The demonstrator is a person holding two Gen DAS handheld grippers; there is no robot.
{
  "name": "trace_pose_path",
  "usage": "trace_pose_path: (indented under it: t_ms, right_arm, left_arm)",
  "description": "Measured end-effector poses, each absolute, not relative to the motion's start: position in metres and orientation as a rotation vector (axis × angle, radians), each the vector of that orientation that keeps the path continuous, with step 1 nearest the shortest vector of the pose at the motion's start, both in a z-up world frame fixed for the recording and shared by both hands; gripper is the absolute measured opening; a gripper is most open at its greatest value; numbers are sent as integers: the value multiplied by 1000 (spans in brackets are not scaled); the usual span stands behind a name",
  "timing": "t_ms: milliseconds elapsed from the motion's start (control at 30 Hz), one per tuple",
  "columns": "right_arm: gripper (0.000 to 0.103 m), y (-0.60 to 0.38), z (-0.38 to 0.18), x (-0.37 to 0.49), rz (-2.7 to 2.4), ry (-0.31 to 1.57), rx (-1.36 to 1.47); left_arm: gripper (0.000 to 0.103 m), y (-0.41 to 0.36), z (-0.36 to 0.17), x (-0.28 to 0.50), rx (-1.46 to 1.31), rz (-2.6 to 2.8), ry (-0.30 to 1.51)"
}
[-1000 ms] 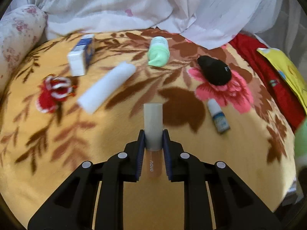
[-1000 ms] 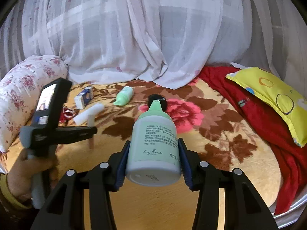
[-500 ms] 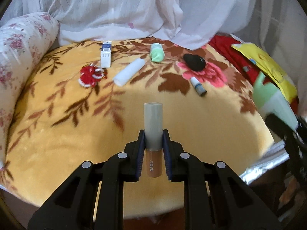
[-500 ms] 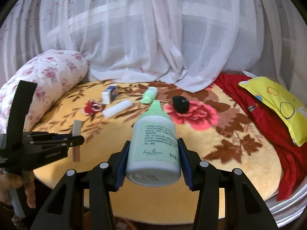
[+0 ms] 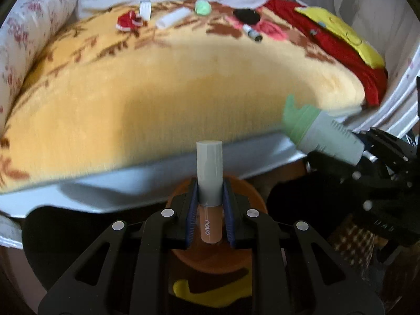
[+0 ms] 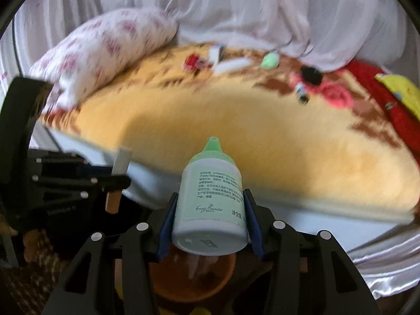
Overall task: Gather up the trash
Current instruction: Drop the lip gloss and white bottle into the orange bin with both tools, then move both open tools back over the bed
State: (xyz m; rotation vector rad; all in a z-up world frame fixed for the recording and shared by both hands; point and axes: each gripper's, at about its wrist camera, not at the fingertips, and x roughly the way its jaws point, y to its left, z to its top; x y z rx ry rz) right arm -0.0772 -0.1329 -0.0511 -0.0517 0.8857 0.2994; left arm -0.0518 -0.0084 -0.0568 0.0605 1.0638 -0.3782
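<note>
Trash was mid-carry: left gripper [image 5: 209, 211] clenched a tube [image 5: 209, 183], right gripper [image 6: 208, 219] a bottle [image 6: 210, 197], both above the orange bin [image 6: 194, 275]; dropping looked next.

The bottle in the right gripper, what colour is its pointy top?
Light green. The bottle has a white body, and its pointy top shows best in the right wrist view.

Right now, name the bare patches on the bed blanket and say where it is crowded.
The near, plain yellow stretch of the blanket is bare, from the floral pillow across to the red cloth. The far edge under the curtain is crowded: red item, white box, white tube, green bottle, black object, small dropper bottle.
</note>
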Motion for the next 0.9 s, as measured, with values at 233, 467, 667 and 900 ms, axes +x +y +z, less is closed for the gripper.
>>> trace_pose_path:
  t_ms: [233,467,667,900]
  right_arm:
    - [47,-125,-73,-85,350,977,-51]
    - [65,-118,-83,-90,392,1026,-70]
    - [71,-126,-80,-88,357,1007,-69]
    - [71,-135,-67,-81,328,942,-70]
  left_arm:
    - [18,-8,-80,-64,64,-405,1138]
    - [33,-13,-85,-70,83,-433,1173]
    - [57,-7,-77,-67,82,-393,1143]
    - [58,1,-68,-54,50,-366,1108]
